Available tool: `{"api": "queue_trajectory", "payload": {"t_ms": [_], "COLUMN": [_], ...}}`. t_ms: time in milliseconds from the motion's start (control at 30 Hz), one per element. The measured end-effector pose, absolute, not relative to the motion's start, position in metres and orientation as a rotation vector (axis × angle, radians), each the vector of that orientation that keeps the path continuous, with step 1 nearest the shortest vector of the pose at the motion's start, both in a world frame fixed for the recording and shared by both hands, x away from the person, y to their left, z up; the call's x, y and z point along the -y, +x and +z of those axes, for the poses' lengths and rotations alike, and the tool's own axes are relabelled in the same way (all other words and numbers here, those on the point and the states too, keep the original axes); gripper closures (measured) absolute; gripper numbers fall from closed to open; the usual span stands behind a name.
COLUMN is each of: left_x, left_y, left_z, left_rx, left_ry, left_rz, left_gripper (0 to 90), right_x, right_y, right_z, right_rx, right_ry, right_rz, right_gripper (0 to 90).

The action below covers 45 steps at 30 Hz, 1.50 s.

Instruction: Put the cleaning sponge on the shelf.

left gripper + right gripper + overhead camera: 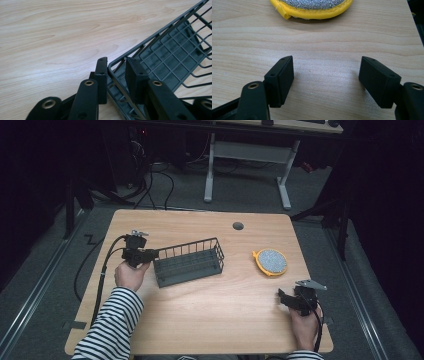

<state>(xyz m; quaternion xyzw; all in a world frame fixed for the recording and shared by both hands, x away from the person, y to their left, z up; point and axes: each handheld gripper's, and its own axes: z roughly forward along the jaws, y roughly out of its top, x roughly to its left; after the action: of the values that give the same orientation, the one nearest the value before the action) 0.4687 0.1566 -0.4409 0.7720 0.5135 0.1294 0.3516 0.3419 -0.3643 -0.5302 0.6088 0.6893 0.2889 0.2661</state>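
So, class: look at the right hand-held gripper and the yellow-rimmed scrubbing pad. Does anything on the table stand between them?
Nothing visible does. The right hand-held gripper has its jaws open, with bare table between it and the scrubbing pad. The wire basket sits far off, clamped by the left hand-held gripper.

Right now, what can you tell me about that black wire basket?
The wire basket is a long, dark grey rack of thin metal-looking bars with a grid floor, and it is empty. It stands upright on the wooden table, left of the middle and a bit slanted. The left gripper has its jaws shut on the rim of its short end.
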Motion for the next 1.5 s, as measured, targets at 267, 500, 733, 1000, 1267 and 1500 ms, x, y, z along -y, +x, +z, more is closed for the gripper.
{"api": "queue_trajectory", "payload": {"t_ms": [267, 500, 733, 1000, 1267, 1500], "left_x": [-0.146, -0.132, -0.12, -0.104, -0.108, -0.12], "left_y": [0.462, 0.454, 0.448, 0.441, 0.44, 0.434], "left_z": [-0.444, -0.443, -0.443, -0.444, -0.444, -0.438], "left_rx": [-1.305, -1.268, -1.226, -1.179, -1.173, -1.157], "left_ry": [1.999, 2.036, 2.057, 2.077, 2.045, 1.985], "left_rz": [0.302, 0.288, 0.275, 0.263, 0.268, 0.282], "left_gripper": [72.5, 72.5, 72.4, 72.1, 59.4, 40.1], "right_x": [0.364, 0.364, 0.364, 0.364, 0.364, 0.364], "right_y": [0.342, 0.342, 0.342, 0.342, 0.342, 0.342], "right_z": [-0.53, -0.53, -0.53, -0.53, -0.53, -0.53], "right_rx": [-1.863, -1.863, -1.864, -1.863, -1.867, -1.867], "right_ry": [1.643, 1.644, 1.643, 1.644, 1.636, 1.636], "right_rz": [0.781, 0.78, 0.781, 0.781, 0.781, 0.78], "right_gripper": [28.2, 28.3, 28.3, 28.3, 28.4, 28.4]}}
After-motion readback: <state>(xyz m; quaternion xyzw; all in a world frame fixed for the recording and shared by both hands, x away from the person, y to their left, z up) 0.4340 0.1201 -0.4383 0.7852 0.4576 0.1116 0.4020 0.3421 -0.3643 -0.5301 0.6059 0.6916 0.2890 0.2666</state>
